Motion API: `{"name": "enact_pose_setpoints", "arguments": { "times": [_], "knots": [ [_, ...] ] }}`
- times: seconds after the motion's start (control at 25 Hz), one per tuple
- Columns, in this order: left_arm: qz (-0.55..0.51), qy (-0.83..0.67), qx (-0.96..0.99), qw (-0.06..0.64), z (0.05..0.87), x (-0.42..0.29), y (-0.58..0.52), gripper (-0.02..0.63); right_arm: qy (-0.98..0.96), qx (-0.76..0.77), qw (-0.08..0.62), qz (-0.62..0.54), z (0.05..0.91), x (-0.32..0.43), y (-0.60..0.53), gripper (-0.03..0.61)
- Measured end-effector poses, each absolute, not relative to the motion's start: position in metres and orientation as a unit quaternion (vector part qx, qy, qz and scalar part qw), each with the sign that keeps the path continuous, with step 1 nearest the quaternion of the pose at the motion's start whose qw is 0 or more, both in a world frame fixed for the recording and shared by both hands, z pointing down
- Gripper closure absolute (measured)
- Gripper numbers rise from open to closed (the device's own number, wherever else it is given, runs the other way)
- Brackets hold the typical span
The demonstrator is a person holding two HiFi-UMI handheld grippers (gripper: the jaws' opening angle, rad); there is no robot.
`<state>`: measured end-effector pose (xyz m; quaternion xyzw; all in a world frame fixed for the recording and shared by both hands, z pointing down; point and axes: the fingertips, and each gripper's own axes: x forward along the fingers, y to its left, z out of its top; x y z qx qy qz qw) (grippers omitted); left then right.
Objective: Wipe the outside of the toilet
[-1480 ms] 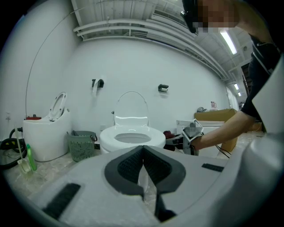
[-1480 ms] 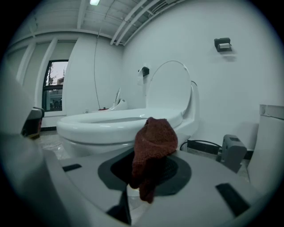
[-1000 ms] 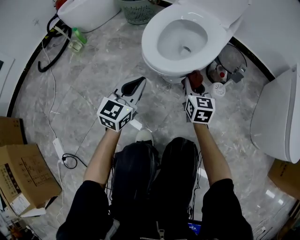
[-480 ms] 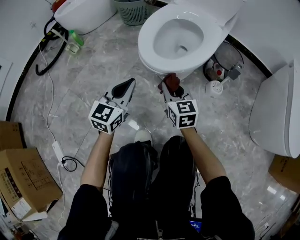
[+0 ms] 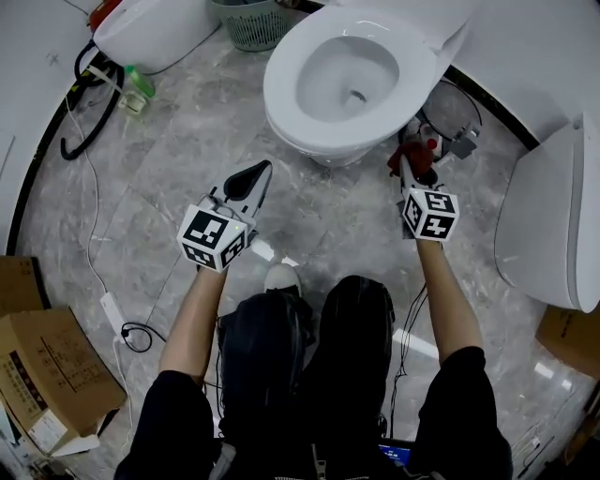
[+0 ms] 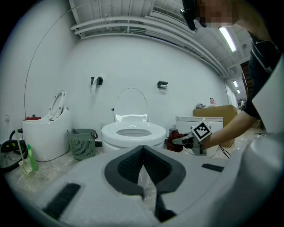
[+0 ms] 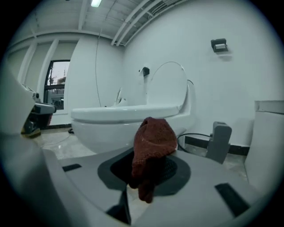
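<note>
The white toilet (image 5: 281, 103) stands at the top middle of the head view, lid up. My right gripper (image 5: 410, 167) is low at the bowl's right side, shut on a dark red cloth (image 5: 412, 153). In the right gripper view the red cloth (image 7: 153, 142) bunches up over the jaws, with the toilet bowl (image 7: 111, 126) just beyond it; I cannot tell whether cloth and bowl touch. My left gripper (image 5: 253, 178) hovers over the floor in front of the bowl, shut and empty. From the left gripper view, the toilet (image 6: 131, 133) is ahead and the red cloth (image 6: 174, 138) is at its right.
A green basket (image 5: 248, 23) and a second white fixture (image 5: 150, 33) stand at the back left, with a green bottle (image 5: 136, 89) and black hose. A round bin (image 5: 455, 117) sits right of the toilet. Another white fixture (image 5: 548, 225) is far right. Cardboard boxes (image 5: 47, 366) and a power strip (image 5: 111, 314) lie left.
My right gripper has carried the red cloth from the front of the bowl round to its right side. The left gripper has hardly moved.
</note>
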<state>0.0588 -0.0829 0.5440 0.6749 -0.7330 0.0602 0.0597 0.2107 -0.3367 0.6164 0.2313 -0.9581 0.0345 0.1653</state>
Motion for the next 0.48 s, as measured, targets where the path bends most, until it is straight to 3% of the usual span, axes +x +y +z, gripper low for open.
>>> {"name": "enact_pose_setpoints", "arguments": {
  "times": [0.48],
  "knots": [
    [0.060,-0.731,0.675,0.078,0.567,0.050,-0.081,0.606,-0.936,0.298,0.180,0.057,0.611,0.176,-0.455,0.489]
  ]
}}
